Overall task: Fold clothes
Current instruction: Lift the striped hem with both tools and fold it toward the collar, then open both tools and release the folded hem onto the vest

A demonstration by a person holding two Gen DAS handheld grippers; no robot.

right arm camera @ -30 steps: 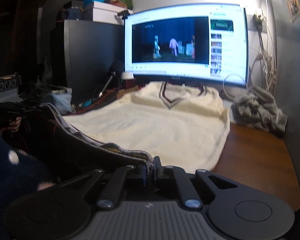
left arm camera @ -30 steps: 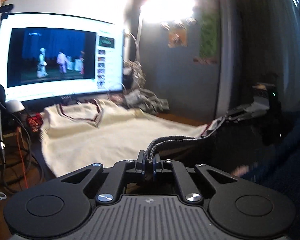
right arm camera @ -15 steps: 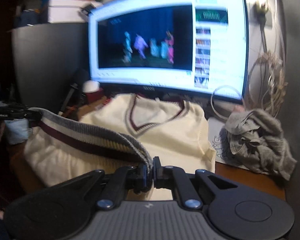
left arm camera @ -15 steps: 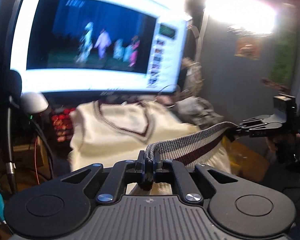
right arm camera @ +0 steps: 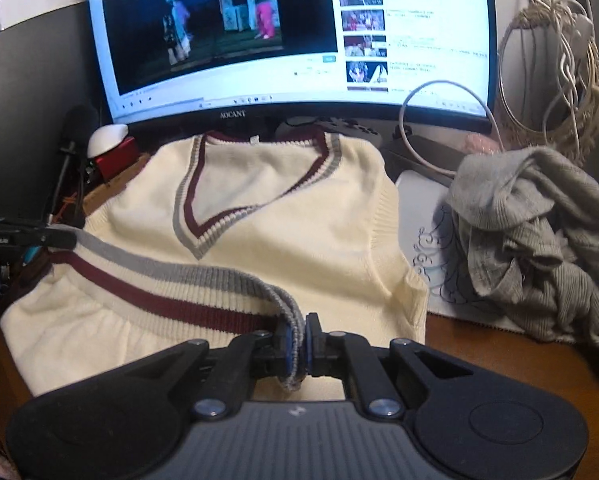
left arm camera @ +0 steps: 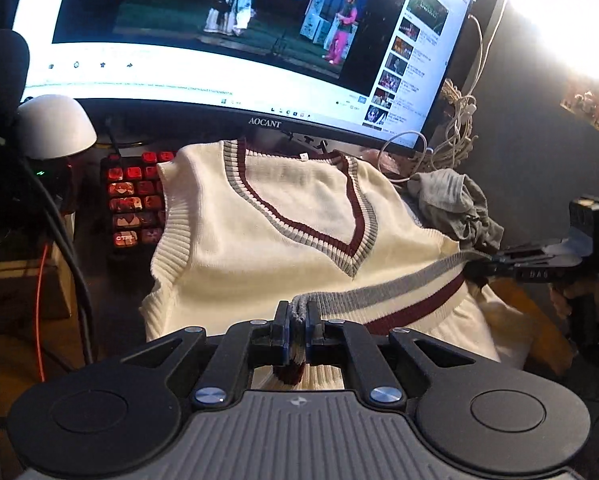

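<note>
Knitwear is being folded: a cream sleeveless V-neck knitted vest (right arm camera: 267, 240) with grey and maroon trim is spread on the brown wooden desk (right arm camera: 479, 344) below the monitor (right arm camera: 291, 36). Its striped ribbed hem (right arm camera: 159, 280) is pinched at each end, the left hand-held gripper (left arm camera: 297, 320) and right hand-held gripper (right arm camera: 297, 340) both clamped tight on it. Soft, light, stretchy fabric is judged likely to sag; the hem's corners are judged the best holds.

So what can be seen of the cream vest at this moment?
The cream vest is a sleeveless rib-trimmed knit with a V-neck edged in maroon and grey. It lies face up below the monitor. Its striped hem is lifted and carried over the body, pinched at one corner by the left gripper and at the other by the right gripper.
</note>
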